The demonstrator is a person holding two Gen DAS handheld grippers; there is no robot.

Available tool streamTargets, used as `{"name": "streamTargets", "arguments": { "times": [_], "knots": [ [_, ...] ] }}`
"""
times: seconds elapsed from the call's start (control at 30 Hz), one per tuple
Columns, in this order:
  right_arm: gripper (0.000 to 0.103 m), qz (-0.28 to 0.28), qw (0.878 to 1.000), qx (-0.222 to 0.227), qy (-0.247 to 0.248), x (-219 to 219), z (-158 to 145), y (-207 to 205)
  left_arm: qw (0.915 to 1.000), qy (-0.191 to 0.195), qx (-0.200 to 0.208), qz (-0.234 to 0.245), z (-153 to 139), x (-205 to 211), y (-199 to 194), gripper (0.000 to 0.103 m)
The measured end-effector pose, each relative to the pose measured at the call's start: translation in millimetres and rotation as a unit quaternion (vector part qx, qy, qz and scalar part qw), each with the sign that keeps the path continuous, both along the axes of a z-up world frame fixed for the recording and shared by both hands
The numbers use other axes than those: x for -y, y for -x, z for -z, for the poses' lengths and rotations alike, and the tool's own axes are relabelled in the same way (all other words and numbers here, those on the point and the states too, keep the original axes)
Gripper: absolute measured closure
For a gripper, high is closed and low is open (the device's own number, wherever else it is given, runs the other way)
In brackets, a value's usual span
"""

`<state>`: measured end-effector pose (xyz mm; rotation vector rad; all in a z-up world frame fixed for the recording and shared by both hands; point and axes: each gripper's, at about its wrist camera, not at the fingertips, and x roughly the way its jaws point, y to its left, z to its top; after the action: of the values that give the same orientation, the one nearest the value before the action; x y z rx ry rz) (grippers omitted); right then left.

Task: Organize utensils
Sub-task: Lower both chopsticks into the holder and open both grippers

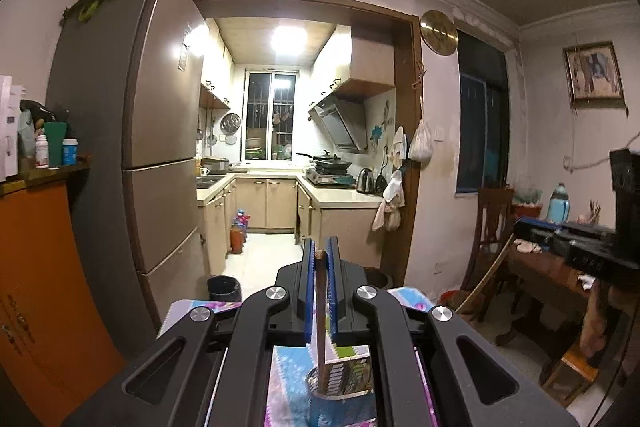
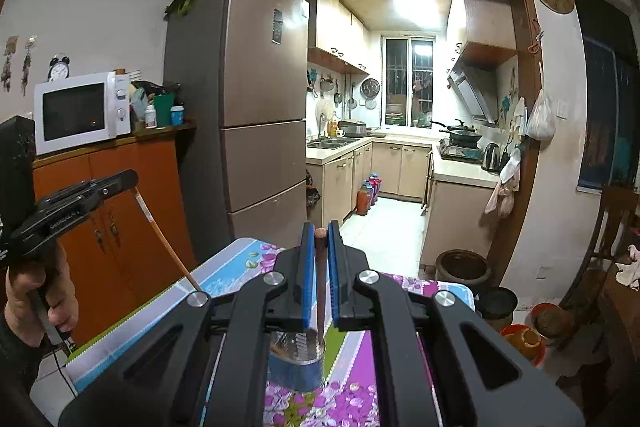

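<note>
While each hand lifts its claw above the table [image 2: 224,267], both claws are clenched tight on a chopstick. The left gripper [image 1: 319,255] pinches a brown chopstick [image 1: 321,307] between its blue pads [image 1: 307,291], and the stick hangs down toward a round metal holder [image 1: 340,391] just below it. The right gripper [image 2: 320,233] does the same with a second chopstick [image 2: 320,287] — its rounded top pokes up between the pads and its thin end points down at the cup.

Each stick is held near its thick end, most likely so the thin end can go into the cup first. In the right wrist view the left claw's stick shows as a long pale slanted line reaching down to the flowered cloth, with a hand [image 2: 38,291] gripping the handle below.

Whether the tips are already inside the holder or only above it is hard to tell — the claw bodies hide the rim. Holding the sticks nearly upright over the cup makes sense, since that is how they would stand in it.
</note>
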<state>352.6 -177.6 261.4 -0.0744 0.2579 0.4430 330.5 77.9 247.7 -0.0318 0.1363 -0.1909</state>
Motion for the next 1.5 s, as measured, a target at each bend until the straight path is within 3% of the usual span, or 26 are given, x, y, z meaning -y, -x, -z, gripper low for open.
{"name": "streamTargets", "arguments": {
  "times": [0.23, 0.53, 1.37, 1.43, 1.5],
  "knots": [
    [0.098, -0.012, 0.999, -0.043, -0.014, -9, 13, -38, 0.9997, -0.008, -0.020, 0.008, 0, 16, -40, 0.096],
    [0.098, -0.022, 0.995, -0.097, -0.006, -25, 44, -71, 0.9974, -0.014, -0.071, 0.009, 36, 26, -88, 0.096],
    [0.097, -0.032, 0.980, -0.194, -0.005, -38, 93, -123, 0.9855, -0.025, -0.167, -0.010, 87, 33, -152, 0.096],
    [0.093, -0.025, 0.981, -0.191, -0.001, -35, 94, -124, 0.9852, -0.026, -0.169, -0.018, 88, 29, -153, 0.095],
    [0.071, -0.017, 0.983, -0.183, -0.004, -30, 92, -122, 0.9854, -0.024, -0.167, -0.022, 88, 27, -153, 0.095]
  ]
}}
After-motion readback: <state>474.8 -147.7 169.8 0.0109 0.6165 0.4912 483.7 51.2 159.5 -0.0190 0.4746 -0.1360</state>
